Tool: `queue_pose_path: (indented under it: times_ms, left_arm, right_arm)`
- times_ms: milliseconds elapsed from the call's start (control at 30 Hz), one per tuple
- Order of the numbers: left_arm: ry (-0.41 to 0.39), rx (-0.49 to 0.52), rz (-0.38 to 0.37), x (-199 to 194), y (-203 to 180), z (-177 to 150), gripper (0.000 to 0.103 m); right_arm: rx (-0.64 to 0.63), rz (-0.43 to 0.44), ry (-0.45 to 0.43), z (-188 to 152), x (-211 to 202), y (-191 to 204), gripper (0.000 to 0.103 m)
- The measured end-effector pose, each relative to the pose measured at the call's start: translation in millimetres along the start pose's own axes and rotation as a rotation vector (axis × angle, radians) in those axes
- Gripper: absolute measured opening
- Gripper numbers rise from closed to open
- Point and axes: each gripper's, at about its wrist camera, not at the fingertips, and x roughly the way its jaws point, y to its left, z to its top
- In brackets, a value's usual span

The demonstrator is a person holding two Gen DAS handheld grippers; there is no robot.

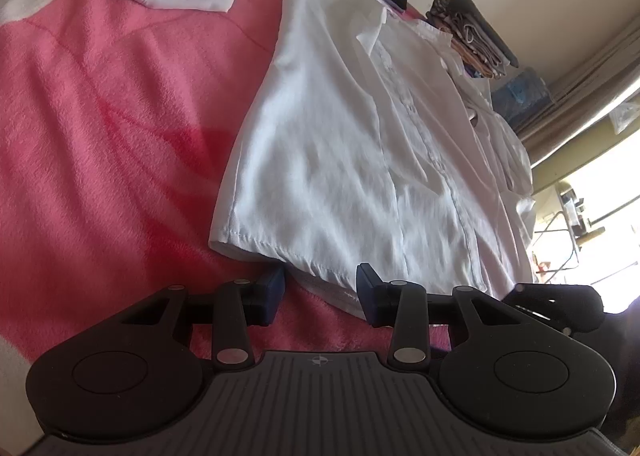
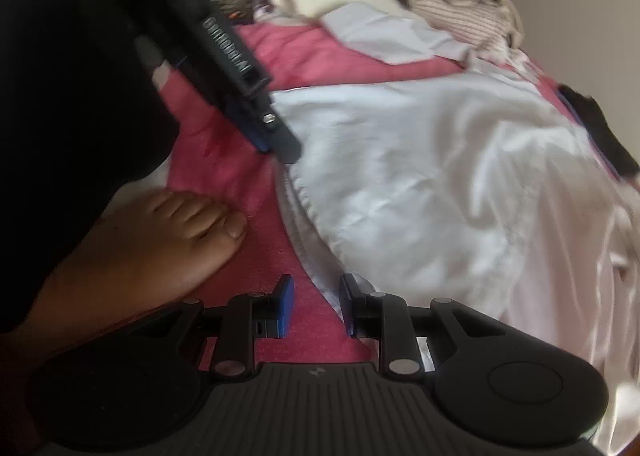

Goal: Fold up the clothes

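Where blur smears it, the shirt (image 2: 420, 176) hem fades.

Bare pink blanket (image 1: 100, 128) left of white shirt (image 1: 340, 144): free. Foot (image 2: 140, 248), clothes pile (image 2: 460, 4) crowd right side.

Right-wrist view's all smeared — white shirt (image 2: 420, 184) runs off the right edge, and the far clothes pile (image 2: 460, 4) is just mush.

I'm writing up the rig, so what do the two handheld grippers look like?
Both the left gripper and right gripper are matte black, with ribbed grey decks, round side housings, silver pivot pins and blue-padded jaws.
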Motion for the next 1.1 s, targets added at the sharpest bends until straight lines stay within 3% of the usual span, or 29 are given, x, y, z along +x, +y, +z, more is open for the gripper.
queue_pose_path:
  times_ms: [133, 167, 200, 233, 300, 433, 533, 633, 700, 800, 900, 1000, 1100]
  left_arm:
    - [-0.016, -0.007, 0.010, 1.5, 0.0, 1.1, 0.022]
    - [-0.023, -0.016, 0.013, 1.2, 0.6, 1.5, 0.009]
    - [-0.030, -0.025, 0.016, 0.6, 1.2, 1.9, 0.003]
    - [-0.040, -0.035, 0.017, -1.7, 1.8, 2.1, 0.002]
    - [-0.066, -0.025, 0.026, -10.6, 0.1, 2.7, 0.001]
    - [-0.045, -0.006, 0.037, -21.8, -0.7, 5.5, 0.001]
    - [0.025, -0.016, 0.055, -16.4, 7.1, 3.4, 0.002]
    - [0.059, -0.041, 0.048, -18.1, 14.1, -0.7, 0.005]
    - [0.047, -0.020, 0.050, -28.1, 14.4, -2.6, 0.021]
    - [0.004, 0.023, 0.074, -45.4, 13.0, -1.7, 0.023]
    - [-0.045, 0.042, 0.106, -55.3, 13.3, 5.2, 0.030]
    - [-0.064, 0.070, 0.134, -48.5, 11.6, 10.8, 0.033]
    - [-0.075, 0.117, 0.176, -38.7, 8.7, 13.7, 0.039]
  right_arm:
    - [-0.065, -0.017, -0.005, 2.1, 13.2, 6.0, 0.024]
    - [-0.062, -0.025, -0.009, 3.3, 14.1, 5.7, 0.017]
    - [-0.056, -0.033, -0.013, 4.7, 14.7, 5.1, 0.011]
    - [-0.037, -0.034, -0.018, 6.7, 13.2, 2.8, 0.001]
    - [0.032, 0.010, -0.037, 10.4, 5.9, -4.9, 0.001]
    - [0.159, 0.176, -0.011, 11.3, 1.6, -18.4, 0.001]
    - [0.215, 0.269, 0.044, 7.7, 9.8, -22.1, 0.001]
    - [0.216, 0.278, 0.089, 1.4, 12.6, -18.1, 0.001]
    - [0.246, 0.266, 0.075, -2.4, 0.9, -22.1, 0.003]
    - [0.372, 0.215, 0.010, -10.9, -28.1, -42.9, 0.003]
    - [0.485, 0.087, -0.044, -22.5, -48.2, -64.7, 0.003]
    - [0.562, -0.019, -0.036, -30.0, -49.1, -80.5, 0.003]
    - [0.664, -0.035, -0.017, -37.8, -37.7, -90.1, 0.003]
